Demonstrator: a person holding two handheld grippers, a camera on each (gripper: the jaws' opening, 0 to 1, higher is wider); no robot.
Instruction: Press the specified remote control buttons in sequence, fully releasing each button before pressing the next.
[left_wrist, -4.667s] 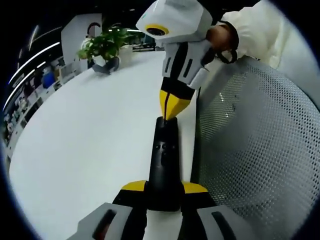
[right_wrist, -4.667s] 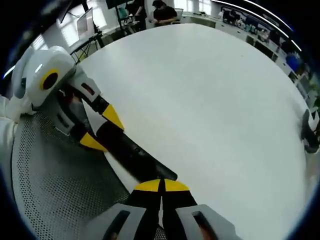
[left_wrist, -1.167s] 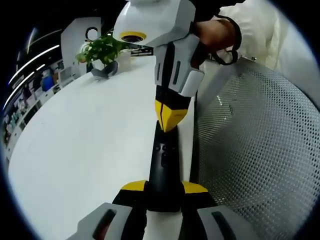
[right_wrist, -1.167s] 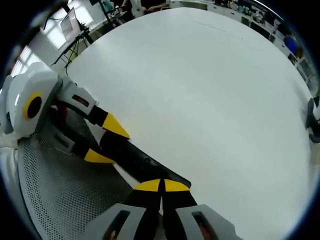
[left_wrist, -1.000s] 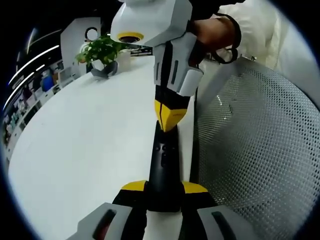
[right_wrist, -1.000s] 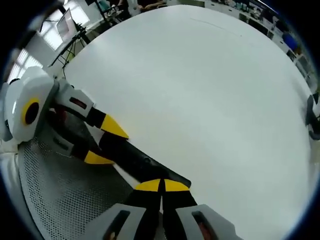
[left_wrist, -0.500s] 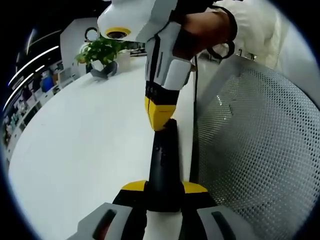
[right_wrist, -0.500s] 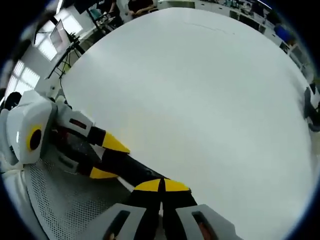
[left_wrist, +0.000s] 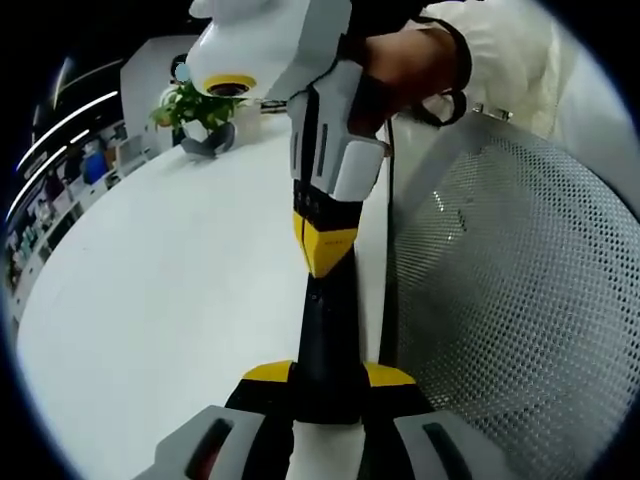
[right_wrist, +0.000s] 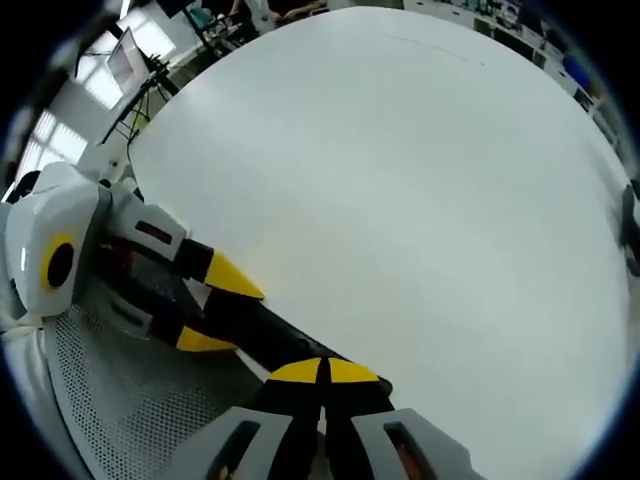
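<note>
A slim black remote control (left_wrist: 325, 335) points away from me over the white table's edge, and my left gripper (left_wrist: 328, 374) is shut on its near end, one yellow tip on each side. My right gripper (left_wrist: 325, 245) comes down from the top, its jaws shut together. Its yellow tip rests on the remote's upper face, about halfway along, and hides the buttons there. In the right gripper view my right gripper (right_wrist: 322, 372) is shut, with its tips over the remote control (right_wrist: 255, 332). There my left gripper (right_wrist: 218, 308) clamps the remote from the left.
The round white table (left_wrist: 170, 270) stretches off to the left. A grey mesh chair seat (left_wrist: 510, 300) lies to the right, under the remote's side. A potted plant (left_wrist: 200, 108) and a dark object (left_wrist: 210, 142) stand at the table's far end. A person's hand (left_wrist: 410, 60) holds the right gripper.
My right gripper has slid from the remote's far end toward my left gripper and now covers the buttons at mid-length. The left gripper and the remote have stayed put.
</note>
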